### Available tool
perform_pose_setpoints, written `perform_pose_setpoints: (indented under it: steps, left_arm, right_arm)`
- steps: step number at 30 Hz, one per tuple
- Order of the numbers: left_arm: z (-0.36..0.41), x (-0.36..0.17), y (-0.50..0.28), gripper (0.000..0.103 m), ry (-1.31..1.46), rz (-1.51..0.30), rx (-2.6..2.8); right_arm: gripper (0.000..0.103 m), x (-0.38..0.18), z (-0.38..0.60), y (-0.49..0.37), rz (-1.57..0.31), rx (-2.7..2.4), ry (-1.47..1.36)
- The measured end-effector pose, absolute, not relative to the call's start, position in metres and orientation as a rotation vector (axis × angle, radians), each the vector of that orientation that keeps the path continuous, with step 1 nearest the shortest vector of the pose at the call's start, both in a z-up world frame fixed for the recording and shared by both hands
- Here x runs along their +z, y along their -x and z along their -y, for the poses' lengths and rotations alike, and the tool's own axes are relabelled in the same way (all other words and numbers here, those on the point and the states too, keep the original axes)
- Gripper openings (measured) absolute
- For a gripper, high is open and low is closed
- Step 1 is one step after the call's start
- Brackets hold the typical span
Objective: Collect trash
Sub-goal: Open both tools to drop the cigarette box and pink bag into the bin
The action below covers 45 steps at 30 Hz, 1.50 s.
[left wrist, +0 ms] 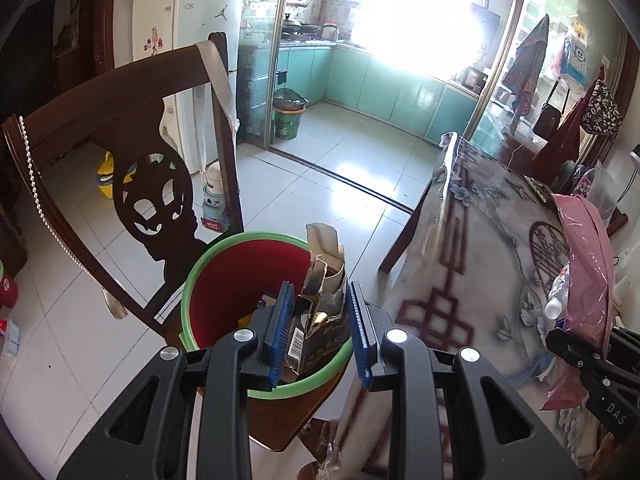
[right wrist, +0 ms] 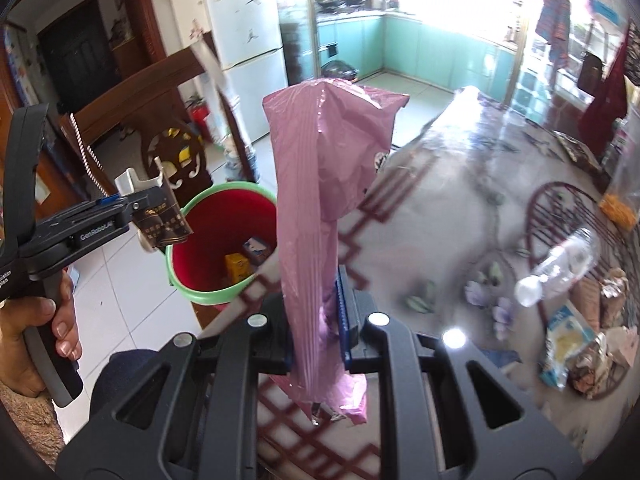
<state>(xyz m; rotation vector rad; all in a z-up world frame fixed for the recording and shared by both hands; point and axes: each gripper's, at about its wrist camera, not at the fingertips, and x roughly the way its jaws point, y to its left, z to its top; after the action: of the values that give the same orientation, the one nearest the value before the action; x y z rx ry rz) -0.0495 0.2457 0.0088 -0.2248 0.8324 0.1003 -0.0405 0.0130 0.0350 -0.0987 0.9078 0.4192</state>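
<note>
Left hand-held gripper (left wrist: 320, 328) hangs over the bin (left wrist: 208, 272), clutching a torn carton (left wrist: 324, 304).
</note>
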Motion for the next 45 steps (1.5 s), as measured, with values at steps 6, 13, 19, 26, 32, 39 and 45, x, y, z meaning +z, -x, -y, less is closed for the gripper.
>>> perform_pose_setpoints:
  steps: [6,13,19,26,32,39,45]
  left_arm:
    - [-0.264,-0.006,0.047,0.025,0.251,-0.859,0.116]
    - [-0.282,-0.022,0.043,0.025,0.291,-0.889,0.142]
    - [-0.293,-0.035,0.034,0.025,0.308,-0.918,0.14]
    - [-0.289,-0.042,0.027,0.026,0.281,-0.936,0.131]
    - [-0.292,-0.049,0.023,0.027,0.295,-0.955,0.137]
    - [-0.294,-0.054,0.021,0.027,0.314,-0.966,0.129]
    - [-0.296,-0.054,0.014,0.029,0.314,-0.959,0.139]
  right_arm:
    - [0.017,0.026,-0.046,0.031,-0.943,0.471,0.137]
    - [0.016,0.012,-0.073,0.017,-1.001,0.527,0.138]
    - [0.016,-0.003,-0.094,0.012,-1.052,0.563,0.168]
    - [0.016,-0.017,-0.109,0.007,-1.097,0.584,0.166]
    - [0.016,-0.015,-0.119,0.002,-1.094,0.593,0.189]
    - [0.016,-0.021,-0.125,0.002,-1.113,0.604,0.223]
    - [0.019,-0.019,-0.126,-0.006,-1.101,0.607,0.227]
